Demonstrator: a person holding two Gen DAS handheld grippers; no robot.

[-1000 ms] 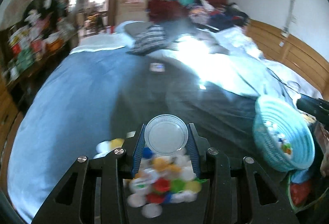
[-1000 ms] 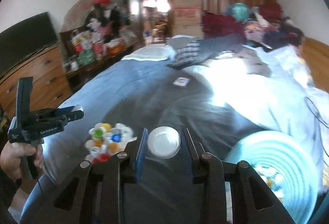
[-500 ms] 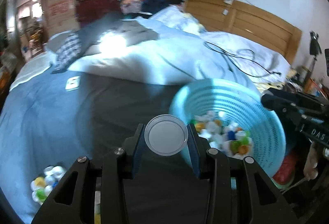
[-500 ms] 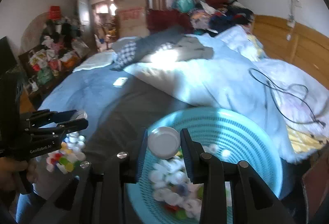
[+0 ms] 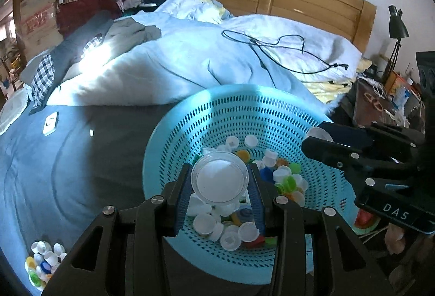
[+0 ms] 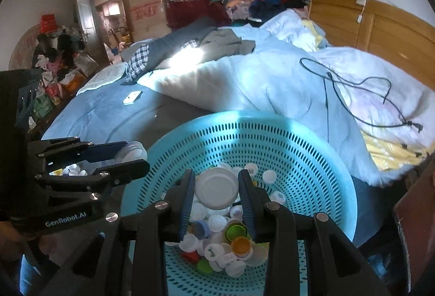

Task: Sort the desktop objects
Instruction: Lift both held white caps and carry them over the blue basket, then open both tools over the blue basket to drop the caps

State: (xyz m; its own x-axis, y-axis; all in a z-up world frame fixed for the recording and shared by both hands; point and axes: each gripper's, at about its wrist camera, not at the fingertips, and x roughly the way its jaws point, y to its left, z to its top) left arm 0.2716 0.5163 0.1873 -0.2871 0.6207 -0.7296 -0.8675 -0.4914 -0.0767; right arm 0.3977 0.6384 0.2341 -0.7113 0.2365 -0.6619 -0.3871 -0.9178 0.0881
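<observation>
Both grippers hang over the blue basket [image 5: 206,116] on the bed [image 5: 68,160]. The left gripper [image 5: 219,181] has its jaws clamped on a clear lid [image 5: 219,181], pinched at three and nine o'clock. The right gripper [image 6: 216,191] grips a white lid [image 6: 216,191] the same way. Loose bottle caps [image 6: 231,236] fill the basket at six o'clock beneath both lids; a small heap of caps [image 5: 43,260] lies on the bed.

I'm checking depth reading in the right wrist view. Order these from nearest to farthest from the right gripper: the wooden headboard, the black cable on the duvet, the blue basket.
1. Blue basket, directly below the right gripper.
2. Black cable, on the white duvet, upper right.
3. Wooden headboard, against the far right wall.
</observation>
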